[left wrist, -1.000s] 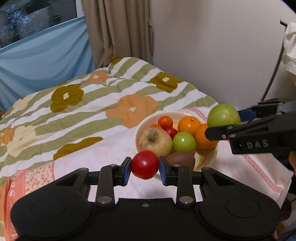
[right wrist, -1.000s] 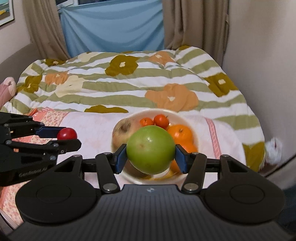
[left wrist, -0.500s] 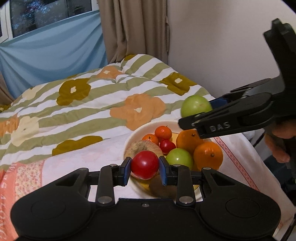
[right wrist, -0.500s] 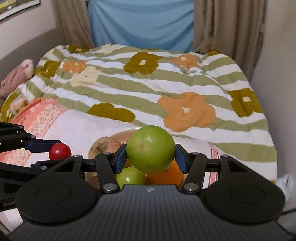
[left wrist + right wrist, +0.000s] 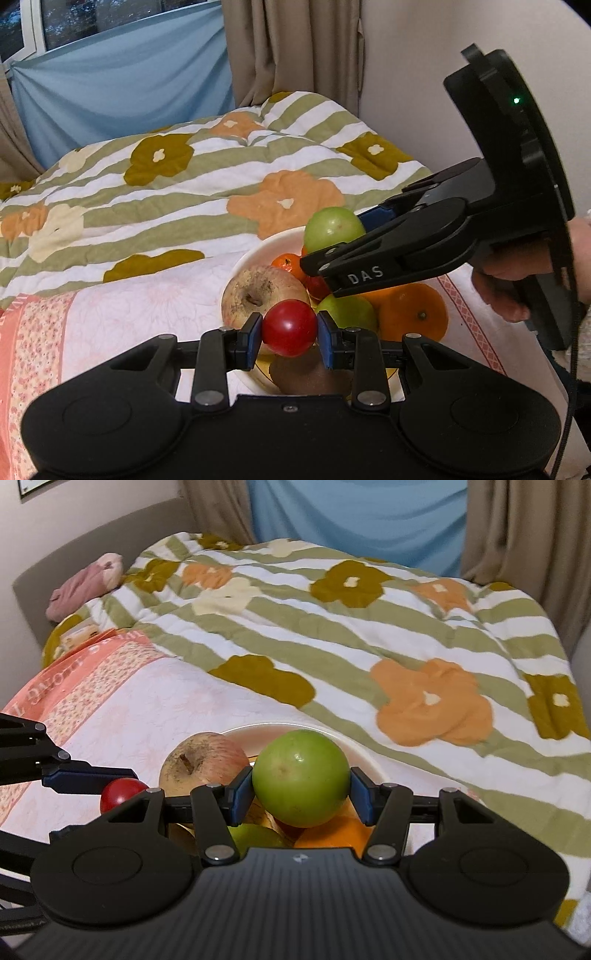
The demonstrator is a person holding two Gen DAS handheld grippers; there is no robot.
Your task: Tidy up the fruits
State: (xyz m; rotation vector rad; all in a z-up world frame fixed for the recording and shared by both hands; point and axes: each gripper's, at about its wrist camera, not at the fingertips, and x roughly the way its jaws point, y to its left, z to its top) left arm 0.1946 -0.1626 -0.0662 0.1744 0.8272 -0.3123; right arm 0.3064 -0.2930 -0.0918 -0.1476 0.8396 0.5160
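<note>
Fruit hangs over the bowl (image 5: 258, 251) near the bed's corner: the left gripper (image 5: 289, 328) clamps a red fruit (image 5: 289, 328), the right gripper (image 5: 301, 779) a green apple (image 5: 301, 777). Both seem poised to drop onto the pile, judging by their aim.

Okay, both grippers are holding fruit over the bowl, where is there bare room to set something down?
The bowl is crowded: big apple, green apple, oranges, kiwi. Free patches: the pale pink cloth left of the bowl, out to its floral border, and the striped quilt behind it. The left gripper holds the red fruit, the right gripper the green one.
</note>
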